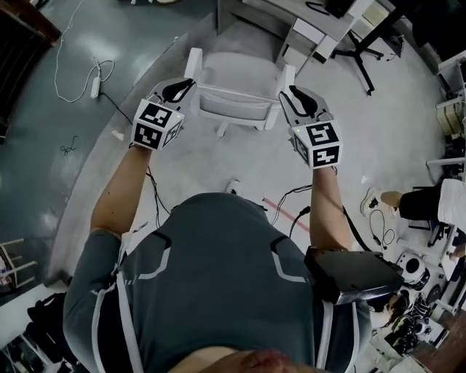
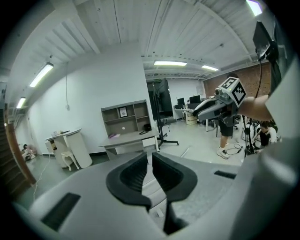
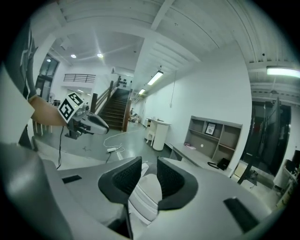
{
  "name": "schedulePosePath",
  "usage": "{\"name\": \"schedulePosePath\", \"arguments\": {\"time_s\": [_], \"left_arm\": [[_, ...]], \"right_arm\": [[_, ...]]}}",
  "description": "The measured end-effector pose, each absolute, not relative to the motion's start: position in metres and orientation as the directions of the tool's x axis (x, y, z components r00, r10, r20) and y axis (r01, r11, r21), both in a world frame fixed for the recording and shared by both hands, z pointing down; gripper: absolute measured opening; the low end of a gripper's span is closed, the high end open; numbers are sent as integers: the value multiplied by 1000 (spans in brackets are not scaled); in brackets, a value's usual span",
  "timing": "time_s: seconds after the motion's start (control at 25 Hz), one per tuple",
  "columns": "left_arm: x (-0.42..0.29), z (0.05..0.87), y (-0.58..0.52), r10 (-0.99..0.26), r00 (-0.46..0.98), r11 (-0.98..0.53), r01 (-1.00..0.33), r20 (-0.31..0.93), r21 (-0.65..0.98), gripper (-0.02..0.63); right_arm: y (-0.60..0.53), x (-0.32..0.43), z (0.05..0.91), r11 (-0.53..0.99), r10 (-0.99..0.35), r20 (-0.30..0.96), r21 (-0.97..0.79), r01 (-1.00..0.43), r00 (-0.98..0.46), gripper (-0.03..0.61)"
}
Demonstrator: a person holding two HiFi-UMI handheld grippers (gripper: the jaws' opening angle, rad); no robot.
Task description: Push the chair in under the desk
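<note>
The white chair (image 1: 233, 80) stands in front of me, its seat towards the grey desk (image 1: 271, 10) at the top of the head view. My left gripper (image 1: 186, 86) is at the left end of the chair's backrest, its jaws only a narrow slit apart (image 2: 151, 161), with a strip of white chair showing through the gap. My right gripper (image 1: 286, 95) is at the right end. Its jaws (image 3: 149, 174) stand apart around a rounded white part of the chair (image 3: 146, 197), not pressing on it. Beyond the chair in both gripper views is the desk (image 2: 126, 139), with a shelf unit behind it.
A power strip with a white cable (image 1: 95, 86) lies on the dark floor at left. A black-legged stand (image 1: 358, 45) is beside the desk at right. A person's legs (image 1: 408, 204) and cables (image 1: 291, 207) are at right. A white rounded cabinet (image 2: 70, 150) stands left of the desk.
</note>
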State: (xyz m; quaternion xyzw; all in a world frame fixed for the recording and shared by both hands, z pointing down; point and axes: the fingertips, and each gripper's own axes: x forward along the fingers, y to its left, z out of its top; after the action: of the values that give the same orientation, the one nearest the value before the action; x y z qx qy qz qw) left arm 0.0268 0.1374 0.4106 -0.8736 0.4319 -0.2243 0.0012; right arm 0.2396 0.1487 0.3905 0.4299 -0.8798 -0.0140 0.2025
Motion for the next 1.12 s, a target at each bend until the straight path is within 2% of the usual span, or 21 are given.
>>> {"name": "schedulePosePath", "arguments": {"time_s": [0.08,0.28,0.48,0.72,1.12], "left_arm": [[32,420,135,-748,511,-627,-753,423,-199,64],[37,437,115,-748,479,-613,-763,459,-203,76],[39,472,99,-698,449,-670,-685,558,-287,138],[27,537,79,-605,331,-756,-524,724,-392,228],[13,600,44,-514,244,-846,-302,822,-439,233]], "right_arm": [[143,242,403,652,-742,358,184,-736,-567,124],[118,243,428,703,-692,410,195,-684,-595,154],[107,240,468,760,-625,504,215,-614,-597,189],[99,229,529,837,-508,639,209,-505,-577,223],[78,220,600,876,-461,774,317,-363,-435,236]]}}
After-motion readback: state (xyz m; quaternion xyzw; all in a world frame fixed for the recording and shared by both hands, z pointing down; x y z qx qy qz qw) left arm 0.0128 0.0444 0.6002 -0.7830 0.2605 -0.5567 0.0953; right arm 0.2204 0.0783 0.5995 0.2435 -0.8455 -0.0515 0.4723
